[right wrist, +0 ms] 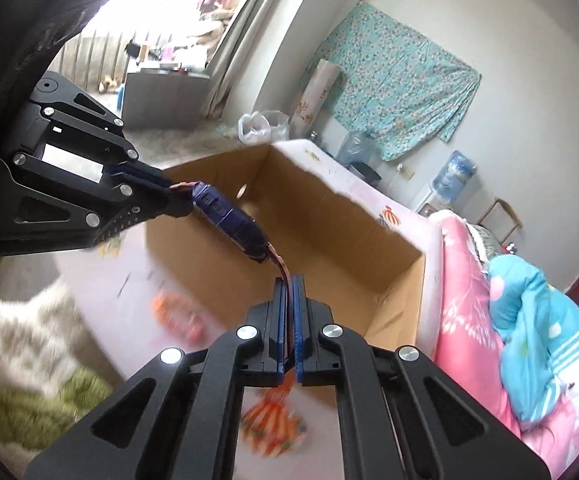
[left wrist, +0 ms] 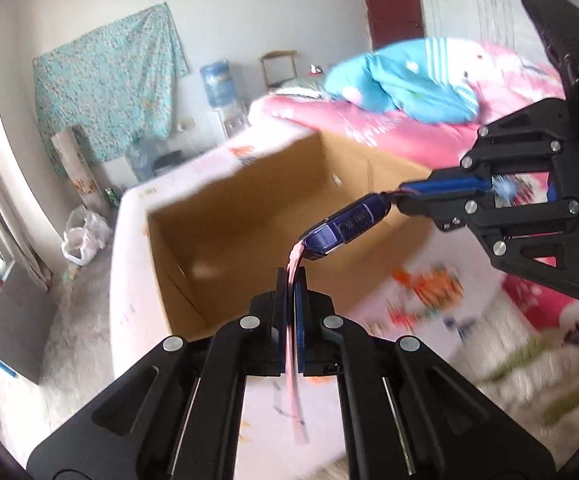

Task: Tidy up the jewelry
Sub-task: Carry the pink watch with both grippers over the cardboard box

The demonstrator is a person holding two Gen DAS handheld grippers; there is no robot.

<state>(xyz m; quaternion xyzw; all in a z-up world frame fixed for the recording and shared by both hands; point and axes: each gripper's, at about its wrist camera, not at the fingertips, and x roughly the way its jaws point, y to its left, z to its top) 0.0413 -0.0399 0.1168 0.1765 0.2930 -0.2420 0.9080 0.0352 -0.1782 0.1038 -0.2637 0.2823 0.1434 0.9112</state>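
Watch (left wrist: 345, 228) held above box (left wrist: 217, 208), strap ends clamped by left gripper (left wrist: 291, 280) at 6 o'clock, right gripper (left wrist: 401, 198) at 3 o'clock; not yet in box, drop remains.

An open brown cardboard box (left wrist: 249, 216) is set on a pale printed sheet (right wrist: 353, 184) covering the bed. A pink floral quilt (left wrist: 401, 128) is spread along the bed's far edge, and a crumpled blue blanket with white stripes (left wrist: 405, 84) is piled on it. A teal flowered cloth (right wrist: 393, 76) is hung on the wall. A blue water-dispenser bottle (left wrist: 218, 82) is seen near the wall, and a white plastic bag (left wrist: 83, 236) is seen on the floor.
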